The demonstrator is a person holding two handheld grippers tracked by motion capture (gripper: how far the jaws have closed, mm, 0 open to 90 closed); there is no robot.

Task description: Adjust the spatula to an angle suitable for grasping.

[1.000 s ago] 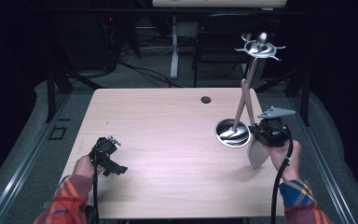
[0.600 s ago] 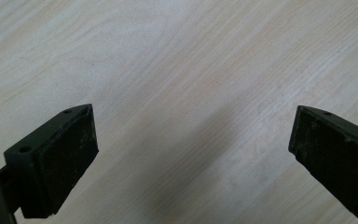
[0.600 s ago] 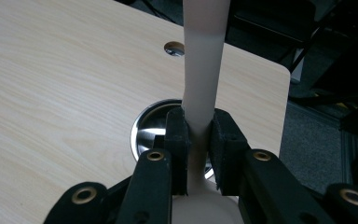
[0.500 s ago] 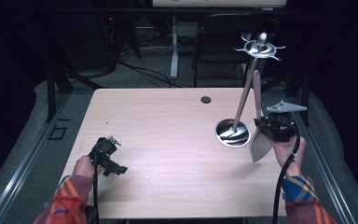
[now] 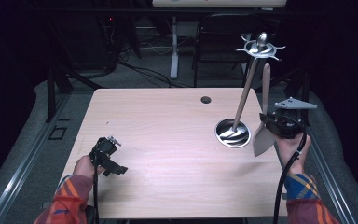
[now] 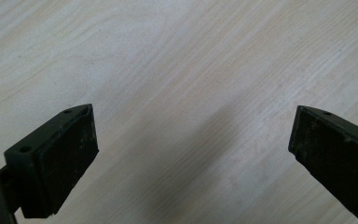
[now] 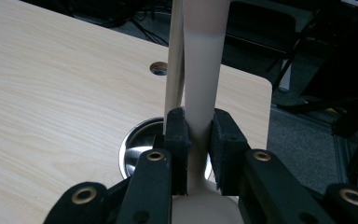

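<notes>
Wooden table [image 5: 168, 140] — left gripper [image 6: 191, 154] fingers apart, right gripper [image 7: 198, 140] fingers (closed) around spatula [image 7: 200, 70].

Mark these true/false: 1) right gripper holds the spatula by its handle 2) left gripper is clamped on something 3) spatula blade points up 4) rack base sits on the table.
1) True: the right gripper is shut on the spatula handle.
2) False: the left gripper is open, only bare table between its jaws.
3) False: the blade hangs down, handle up.
4) True: the utensil rack stands on its round metal base on the table.
</notes>
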